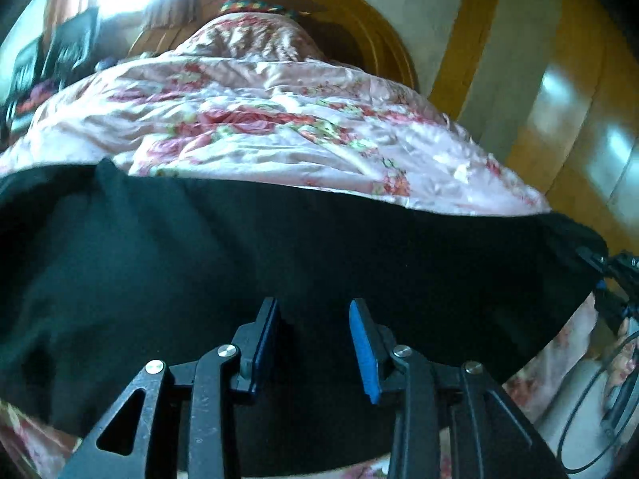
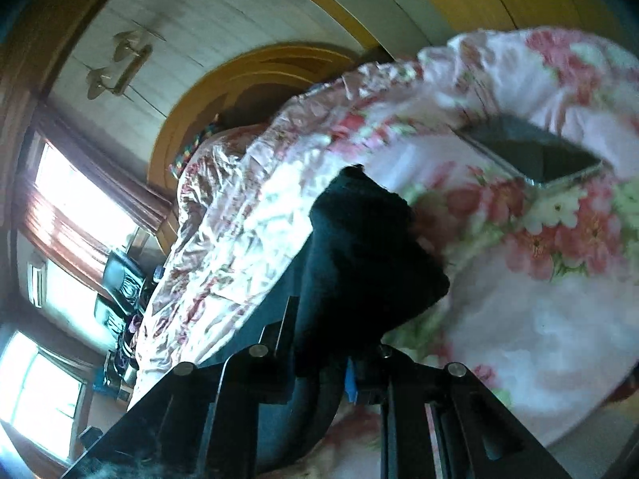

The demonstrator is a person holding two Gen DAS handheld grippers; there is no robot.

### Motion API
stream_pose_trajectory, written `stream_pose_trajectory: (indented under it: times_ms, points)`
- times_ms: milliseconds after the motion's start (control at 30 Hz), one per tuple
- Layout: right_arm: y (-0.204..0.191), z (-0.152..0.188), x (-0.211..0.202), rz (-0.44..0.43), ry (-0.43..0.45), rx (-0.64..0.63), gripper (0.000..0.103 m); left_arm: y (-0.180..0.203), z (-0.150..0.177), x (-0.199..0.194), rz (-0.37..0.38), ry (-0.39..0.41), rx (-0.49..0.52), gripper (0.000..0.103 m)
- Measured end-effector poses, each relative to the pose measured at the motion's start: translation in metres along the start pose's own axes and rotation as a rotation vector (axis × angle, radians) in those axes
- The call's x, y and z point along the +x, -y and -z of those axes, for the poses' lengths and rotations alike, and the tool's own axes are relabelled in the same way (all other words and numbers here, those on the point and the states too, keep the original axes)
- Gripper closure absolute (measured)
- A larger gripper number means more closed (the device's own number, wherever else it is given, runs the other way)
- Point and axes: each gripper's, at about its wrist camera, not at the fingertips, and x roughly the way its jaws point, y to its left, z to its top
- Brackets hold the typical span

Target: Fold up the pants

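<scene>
Bed (image 1: 279, 119) fills both my views, floral cover rumpled. Pants (image 1: 279, 247), black, lie across its near edge in the left view. My left gripper (image 1: 313, 319) hangs over them, jaws spread, nothing between. Only the right view shows my right gripper (image 2: 319, 363) pinching a bunched pants end, and a phone (image 2: 535, 151) lying apart on the cover.

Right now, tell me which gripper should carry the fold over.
Right. The right gripper is shut on the black pants, a bunch lifted off the bed. The left gripper hangs open above them.
</scene>
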Motion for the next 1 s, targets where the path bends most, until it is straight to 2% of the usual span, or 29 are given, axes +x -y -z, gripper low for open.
stream_pose_trajectory:
  times_ms: [67,267,467,733,1000]
  points:
    - [-0.016,-0.001,-0.007,-0.007,0.017,-0.011,0.084,-0.013,0.001,-0.009,-0.015,0.020,-0.036,0.066]
    - [-0.094,0.005,-0.021,-0.014,0.069,-0.205,0.084,-0.058,0.000,-0.034,-0.097,0.062,-0.087,0.066]
    - [-0.173,0.032,-0.022,-0.090,0.086,-0.419,0.084,-0.109,0.005,-0.052,-0.168,0.073,-0.165,0.066]
    - [-0.231,0.088,0.022,-0.159,-0.025,-0.604,0.084,-0.150,0.018,-0.058,-0.181,0.060,-0.303,0.065]
    - [-0.250,0.145,0.085,-0.202,-0.188,-0.660,0.083,-0.154,0.021,-0.058,-0.178,0.073,-0.332,0.063]
